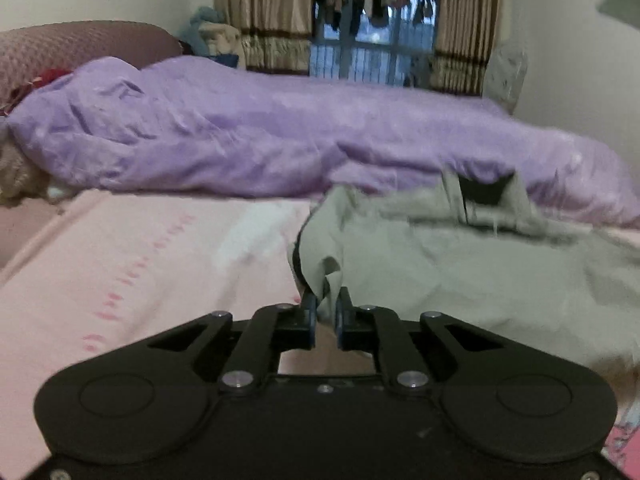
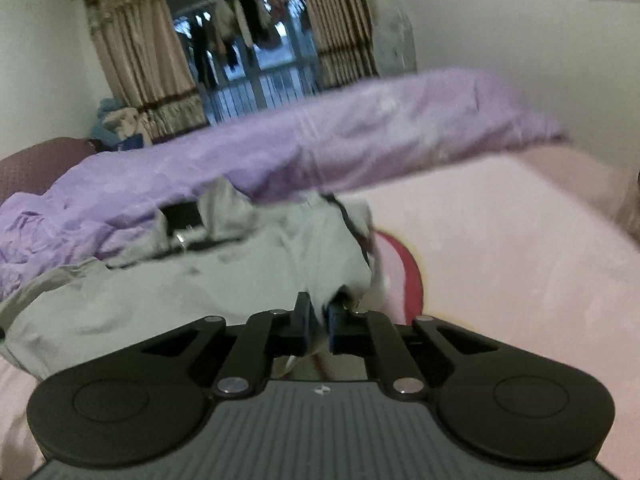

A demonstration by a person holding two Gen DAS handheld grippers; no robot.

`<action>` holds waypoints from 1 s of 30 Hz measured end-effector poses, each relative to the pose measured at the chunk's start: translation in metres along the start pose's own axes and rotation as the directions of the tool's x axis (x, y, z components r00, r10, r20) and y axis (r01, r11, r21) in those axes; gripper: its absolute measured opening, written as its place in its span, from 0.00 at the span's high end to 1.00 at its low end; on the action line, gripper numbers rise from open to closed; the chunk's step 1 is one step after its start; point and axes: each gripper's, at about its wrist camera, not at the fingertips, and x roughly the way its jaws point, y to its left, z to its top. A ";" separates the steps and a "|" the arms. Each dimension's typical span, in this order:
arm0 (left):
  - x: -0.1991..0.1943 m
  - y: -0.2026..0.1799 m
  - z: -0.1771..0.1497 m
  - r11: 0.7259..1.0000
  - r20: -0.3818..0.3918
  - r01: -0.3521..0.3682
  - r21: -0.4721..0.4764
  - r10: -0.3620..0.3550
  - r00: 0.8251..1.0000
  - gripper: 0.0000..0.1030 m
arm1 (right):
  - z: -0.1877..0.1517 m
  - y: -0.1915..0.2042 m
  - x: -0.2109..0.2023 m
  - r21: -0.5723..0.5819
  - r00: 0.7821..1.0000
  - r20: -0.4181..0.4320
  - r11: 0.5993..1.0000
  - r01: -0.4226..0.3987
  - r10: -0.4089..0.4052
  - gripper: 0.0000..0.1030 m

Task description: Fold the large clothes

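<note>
Left gripper [image 1: 325, 300]: jaws narrow, clamped on a pinch of grey fabric at the near left edge of the garment [image 1: 460, 272]. Right gripper [image 2: 320, 307]: jaws narrow, clamped on the near right edge of the same garment [image 2: 224, 280]. Both pinches sit at the garment's near hem line, so the cloth spans between the two grippers. The garment is a pale grey-green piece lying on the pink bed sheet [image 1: 140, 264], with its far end, where a dark opening shows at what looks like the collar or waistband, touching the purple duvet [image 1: 240, 132]. Its long axis appears to run from the grippers away toward the duvet, far end pointing at the curtains [image 1: 260, 8]; motion blur prevents a firmer reading. Step in hand, as judged: the two near corners are gripped for the first fold. The next move calls for raising both corners together, keeping the edge taut and level, and carrying it toward the far end. Risk: uneven lift skews the fold, or thin fabric slips from the jaws.
</note>
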 end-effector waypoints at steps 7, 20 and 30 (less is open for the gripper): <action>-0.079 0.042 -0.048 0.997 -0.081 -0.026 0.069 0.032 0.996 0.91 | -0.045 0.008 -0.085 -0.026 0.994 -0.024 0.993 -0.111 0.111 0.92; -0.052 0.071 -0.112 0.993 -0.269 -0.094 0.067 0.109 0.957 0.33 | -0.109 -0.034 -0.051 0.182 0.960 -0.276 0.983 0.000 0.051 0.70; -0.108 0.002 -0.089 0.982 -0.030 0.095 0.162 -0.091 0.995 0.05 | -0.118 0.082 -0.107 -0.116 0.932 0.144 0.930 0.349 -0.332 0.75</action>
